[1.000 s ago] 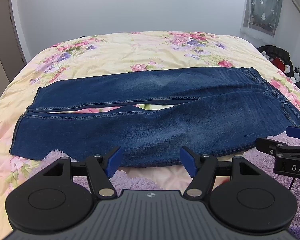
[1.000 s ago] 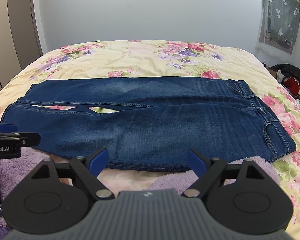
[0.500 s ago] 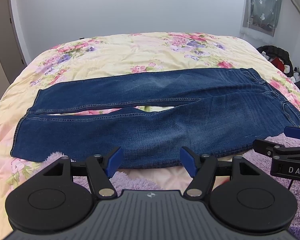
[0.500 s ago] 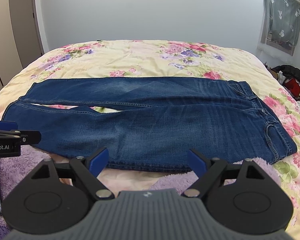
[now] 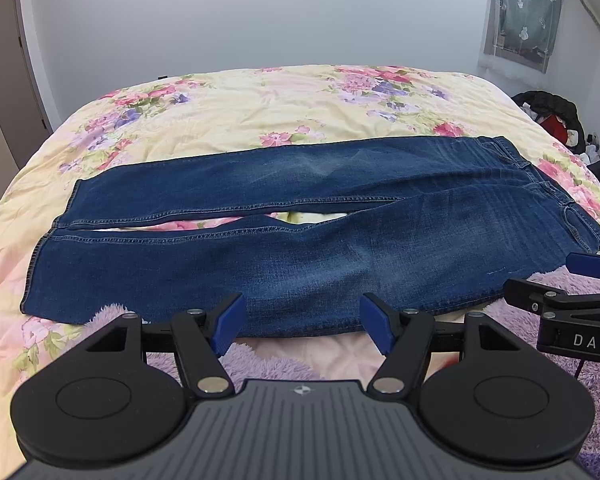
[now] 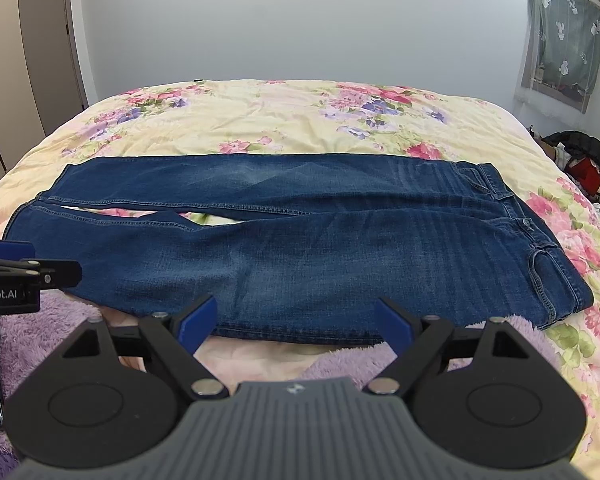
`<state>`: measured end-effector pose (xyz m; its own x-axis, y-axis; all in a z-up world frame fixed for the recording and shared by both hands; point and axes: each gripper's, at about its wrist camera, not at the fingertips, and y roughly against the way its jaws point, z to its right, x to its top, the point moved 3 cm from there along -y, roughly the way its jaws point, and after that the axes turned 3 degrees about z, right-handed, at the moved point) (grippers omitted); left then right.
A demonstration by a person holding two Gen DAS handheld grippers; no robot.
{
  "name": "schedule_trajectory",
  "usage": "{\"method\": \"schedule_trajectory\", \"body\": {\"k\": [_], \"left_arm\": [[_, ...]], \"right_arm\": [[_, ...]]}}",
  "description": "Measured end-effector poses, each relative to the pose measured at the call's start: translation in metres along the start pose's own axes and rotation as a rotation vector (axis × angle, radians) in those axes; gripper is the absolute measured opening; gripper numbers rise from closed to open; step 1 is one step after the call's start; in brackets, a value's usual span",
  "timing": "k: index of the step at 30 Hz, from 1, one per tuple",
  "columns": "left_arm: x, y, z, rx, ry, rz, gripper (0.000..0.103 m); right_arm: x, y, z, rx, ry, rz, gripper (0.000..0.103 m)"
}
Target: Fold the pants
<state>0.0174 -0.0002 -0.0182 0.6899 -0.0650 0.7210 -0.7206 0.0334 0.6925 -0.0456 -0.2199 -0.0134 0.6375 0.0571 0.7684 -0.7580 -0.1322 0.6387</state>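
Left wrist view shows us the pants (image 5: pixel 300 232) lying flat across the bed (image 5: pixel 260 112), near its front edge, waistband to the right. Our left hand-held gripper (image 5: pixel 302 322) stands wide open above the near hem, holding nothing. Our right hand-held gripper (image 6: pixel 296 322) is also wide open and empty. Compared with one second ago, almost nothing changed; the pants have not moved.
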Motion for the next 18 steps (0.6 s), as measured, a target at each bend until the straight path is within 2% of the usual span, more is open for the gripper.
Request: {"method": "schedule_trajectory", "body": {"k": [18], "left_arm": [[-0.0008,0.0001,0.0012,0.0,0.0,0.0,0.077]], "right_arm": [[-0.0011,0.001,0.0001,-0.001,-0.004,-0.001,0.082]]}}
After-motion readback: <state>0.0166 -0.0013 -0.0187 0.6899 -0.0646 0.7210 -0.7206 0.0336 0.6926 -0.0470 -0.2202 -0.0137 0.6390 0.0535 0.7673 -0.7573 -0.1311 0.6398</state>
